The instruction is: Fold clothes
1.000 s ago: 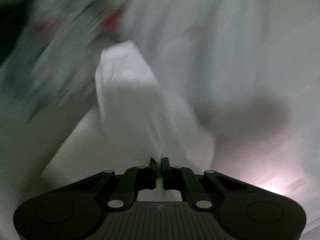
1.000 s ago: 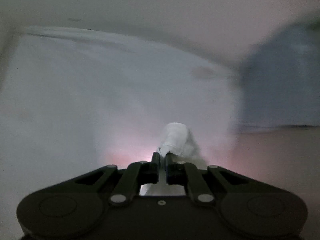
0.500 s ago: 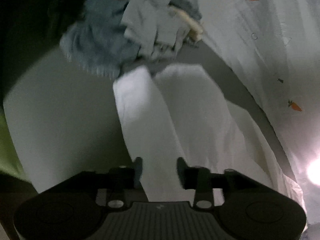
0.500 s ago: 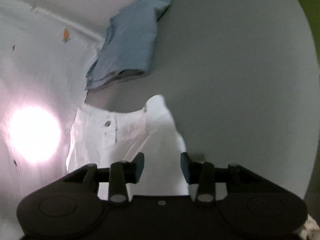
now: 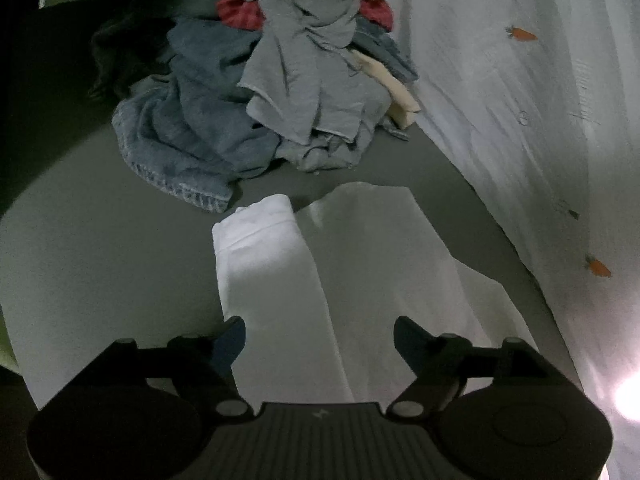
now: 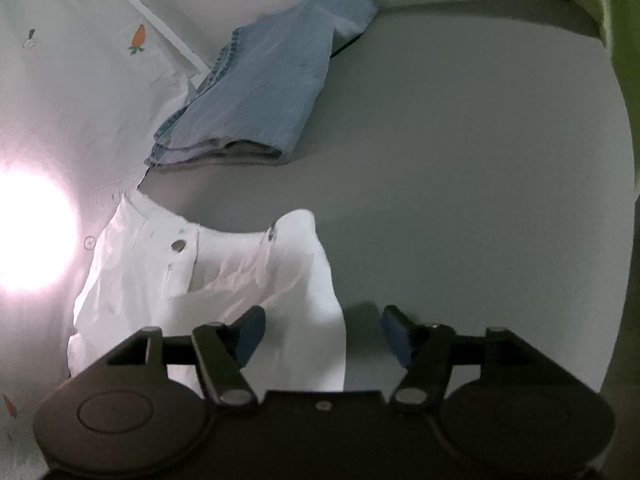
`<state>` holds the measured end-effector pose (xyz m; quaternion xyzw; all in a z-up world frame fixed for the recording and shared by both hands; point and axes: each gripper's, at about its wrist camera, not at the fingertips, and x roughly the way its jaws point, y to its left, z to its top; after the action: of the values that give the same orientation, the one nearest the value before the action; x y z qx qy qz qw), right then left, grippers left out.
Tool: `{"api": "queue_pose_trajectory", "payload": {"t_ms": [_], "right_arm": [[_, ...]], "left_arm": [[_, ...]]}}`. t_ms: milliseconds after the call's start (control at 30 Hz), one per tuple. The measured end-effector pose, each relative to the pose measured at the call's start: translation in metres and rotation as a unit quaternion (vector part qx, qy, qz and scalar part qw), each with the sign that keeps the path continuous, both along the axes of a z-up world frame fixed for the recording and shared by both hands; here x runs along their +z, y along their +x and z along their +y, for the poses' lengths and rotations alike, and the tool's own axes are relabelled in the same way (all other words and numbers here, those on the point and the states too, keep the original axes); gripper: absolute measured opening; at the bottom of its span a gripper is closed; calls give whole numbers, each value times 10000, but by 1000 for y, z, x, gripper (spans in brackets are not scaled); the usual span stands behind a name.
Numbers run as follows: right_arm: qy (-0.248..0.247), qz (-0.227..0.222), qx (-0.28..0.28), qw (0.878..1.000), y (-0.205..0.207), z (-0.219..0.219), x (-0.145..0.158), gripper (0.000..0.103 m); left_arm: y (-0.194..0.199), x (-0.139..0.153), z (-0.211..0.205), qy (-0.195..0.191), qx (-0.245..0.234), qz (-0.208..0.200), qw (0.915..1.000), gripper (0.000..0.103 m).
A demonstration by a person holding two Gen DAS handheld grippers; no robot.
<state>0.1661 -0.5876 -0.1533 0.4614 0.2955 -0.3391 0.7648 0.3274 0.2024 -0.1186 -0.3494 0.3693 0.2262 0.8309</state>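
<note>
White trousers (image 5: 304,280) lie on the grey surface (image 5: 100,240), both legs stretching away from me in the left wrist view. My left gripper (image 5: 320,330) hovers over the near end of the legs, its jaws opening wide with cloth under them but nothing pinched. In the right wrist view the waistband with its metal button (image 6: 178,245) lies rumpled on the white trousers (image 6: 224,276). My right gripper (image 6: 322,330) is over the right edge of the waist, jaws opening, pads clear of the cloth.
A heap of unfolded clothes (image 5: 256,92), blue, grey and red, lies beyond the trouser cuffs. A folded pale blue garment (image 6: 264,96) rests at the back of the grey surface (image 6: 460,160). A white sheet with carrot prints (image 5: 520,100) borders one side. A bright glare (image 6: 28,232) washes out part of the sheet.
Both grippers were shut on white cloth a second ago and have opened, letting the trousers go onto the grey surface. Both views have tipped down toward the surface and sharpened.
</note>
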Motion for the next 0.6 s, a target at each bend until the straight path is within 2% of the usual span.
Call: {"api": "queue_pose_trajectory", "payload": {"t_ms": [200,267,367,400,467,533,600], "right_arm": [[242,-60,48,9997,14,-9,-9,73],[228,-86,32,9997,17,-9,-9,78],[123,-19,89,9999,21,-5,-8,83],[82,25,116,9999,23,-4,-8,84],[15,99,153,9998,27,-2,-7,85],[-16,138,158,9998,29,-1,-7,86],[-13,145,159,9998,28,-2,-7,86]], "left_arm": [[4,-1,-14,161,-195,-13,9997,85],[7,1,-20,214,-280,-44,9994,87],[14,2,-35,578,-568,19,9967,88],[18,1,-41,797,-653,117,9946,88],[29,-4,-49,1296,-683,566,9876,88],[39,-12,-53,1753,-582,1079,9769,88],[39,-18,-48,2033,-416,1515,9664,83]]}}
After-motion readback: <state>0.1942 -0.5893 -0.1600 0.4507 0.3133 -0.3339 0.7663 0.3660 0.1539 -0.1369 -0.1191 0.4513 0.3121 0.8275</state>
